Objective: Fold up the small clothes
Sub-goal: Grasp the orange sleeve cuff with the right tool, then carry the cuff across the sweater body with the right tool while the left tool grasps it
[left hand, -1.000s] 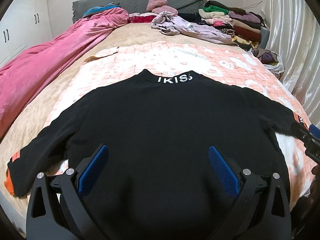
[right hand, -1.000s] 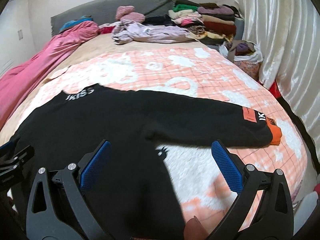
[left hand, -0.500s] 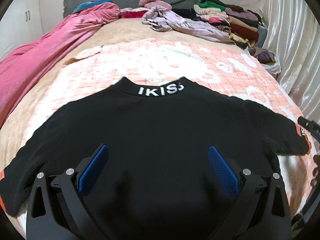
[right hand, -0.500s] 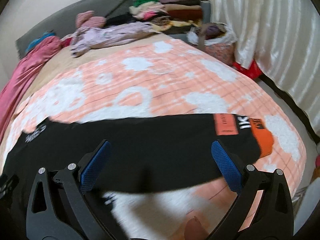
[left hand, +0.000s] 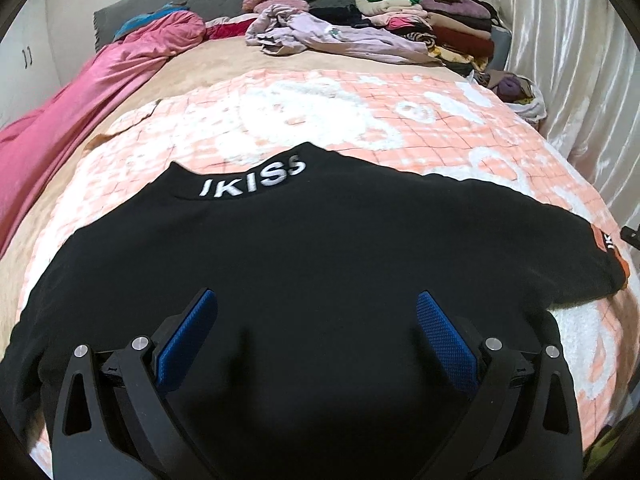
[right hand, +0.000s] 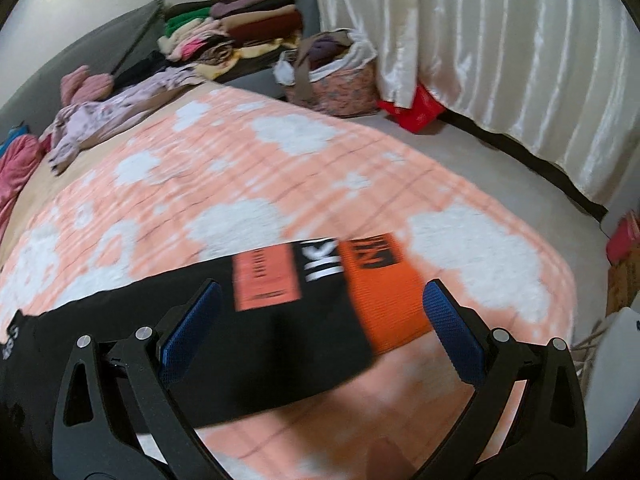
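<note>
A black sweater (left hand: 312, 248) lies flat, back up, on the bed, with white "IKISS" letters on its collar (left hand: 256, 178). My left gripper (left hand: 316, 320) hovers open over the sweater's lower middle, nothing between its blue pads (left hand: 188, 328). The right sleeve (right hand: 280, 312) stretches out to the bed's right side and ends in an orange cuff (right hand: 380, 292). My right gripper (right hand: 320, 316) is open just above that sleeve end, straddling the cuff and the orange patch (right hand: 266, 280). The right wrist view is motion-blurred.
The sweater rests on a pink and white blanket (left hand: 340, 108). A pink duvet (left hand: 80, 96) lies along the left, loose lilac clothes (left hand: 332, 36) and folded stacks (left hand: 432, 16) at the head. A laundry basket (right hand: 336, 68), curtain (right hand: 500, 48) and floor (right hand: 500, 168) flank the right side.
My right gripper has swung right along the sleeve, from the sweater's body to over the orange cuff. The left gripper has drawn back a little over the sweater's body. Both stayed open.
</note>
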